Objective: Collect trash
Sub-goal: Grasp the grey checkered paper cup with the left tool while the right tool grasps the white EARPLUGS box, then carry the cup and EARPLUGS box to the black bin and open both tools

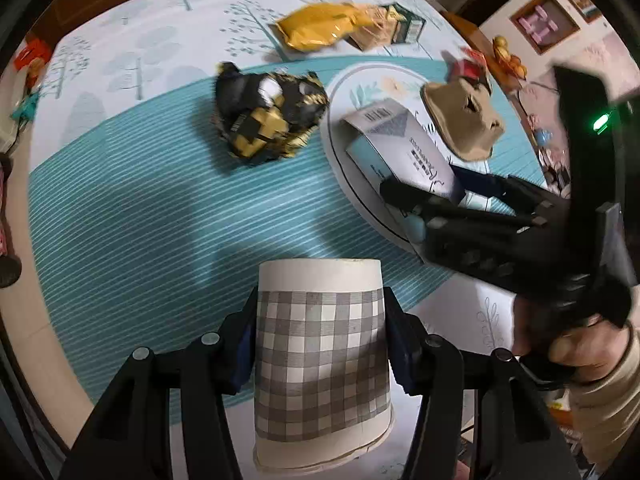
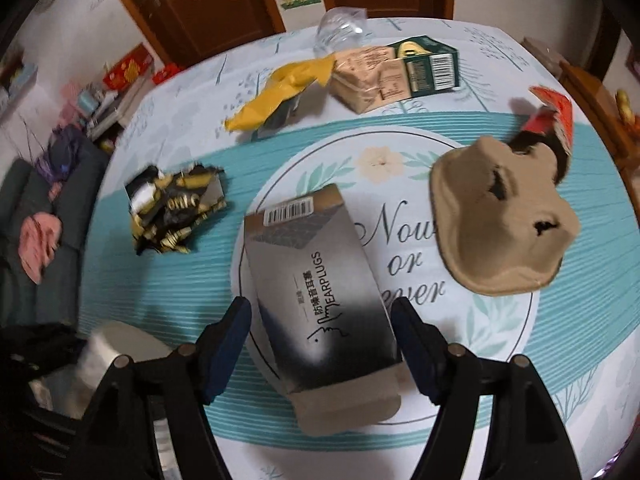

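Note:
My left gripper (image 1: pixel 320 320) is shut on a grey checked paper cup (image 1: pixel 320 360), held upright above the table's near edge. My right gripper (image 2: pixel 322 320) is open, its fingers on either side of a grey earplugs box (image 2: pixel 316 280) lying on the tablecloth; it also shows in the left wrist view (image 1: pixel 424 190) at the box (image 1: pixel 400 148). A crumpled black and gold wrapper (image 1: pixel 268 116) (image 2: pixel 176 208) lies left of the box. A brown egg carton piece (image 1: pixel 464 120) (image 2: pixel 500 220) lies to the right.
The round table has a teal and white cloth (image 2: pixel 180 300). At its far side lie a yellow bag (image 2: pixel 280 92), a tan packet (image 2: pixel 368 76), a green carton (image 2: pixel 430 64), a clear plastic bottle (image 2: pixel 340 28) and a red wrapper (image 2: pixel 552 116). A sofa (image 2: pixel 36 220) stands left.

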`<act>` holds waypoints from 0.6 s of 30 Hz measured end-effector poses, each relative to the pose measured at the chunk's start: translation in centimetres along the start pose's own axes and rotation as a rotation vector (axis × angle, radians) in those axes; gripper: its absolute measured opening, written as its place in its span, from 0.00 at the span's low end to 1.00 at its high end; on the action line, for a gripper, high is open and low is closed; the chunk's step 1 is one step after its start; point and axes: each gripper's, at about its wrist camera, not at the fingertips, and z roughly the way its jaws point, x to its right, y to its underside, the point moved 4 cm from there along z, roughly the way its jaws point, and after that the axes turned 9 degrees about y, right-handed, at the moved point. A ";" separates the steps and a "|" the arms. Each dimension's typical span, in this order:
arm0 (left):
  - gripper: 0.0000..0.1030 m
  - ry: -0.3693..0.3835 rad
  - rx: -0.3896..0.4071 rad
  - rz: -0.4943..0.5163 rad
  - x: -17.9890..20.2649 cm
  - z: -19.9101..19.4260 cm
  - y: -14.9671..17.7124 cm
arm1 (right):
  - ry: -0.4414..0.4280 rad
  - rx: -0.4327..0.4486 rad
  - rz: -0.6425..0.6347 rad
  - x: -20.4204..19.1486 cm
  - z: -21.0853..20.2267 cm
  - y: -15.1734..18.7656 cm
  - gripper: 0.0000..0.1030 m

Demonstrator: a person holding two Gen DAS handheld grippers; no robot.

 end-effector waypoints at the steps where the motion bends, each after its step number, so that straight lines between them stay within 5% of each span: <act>1: 0.52 0.000 0.005 -0.002 -0.2 -0.2 0.0 | 0.025 0.012 -0.023 -0.3 0.0 0.1 0.69; 5: 0.52 -0.013 0.029 -0.015 0.0 -1.1 0.3 | 0.041 0.027 -0.047 -0.6 -0.3 0.9 0.64; 18: 0.52 -0.002 0.050 0.030 6.8 -2.3 4.2 | -0.152 0.094 0.134 5.3 -8.4 7.7 0.62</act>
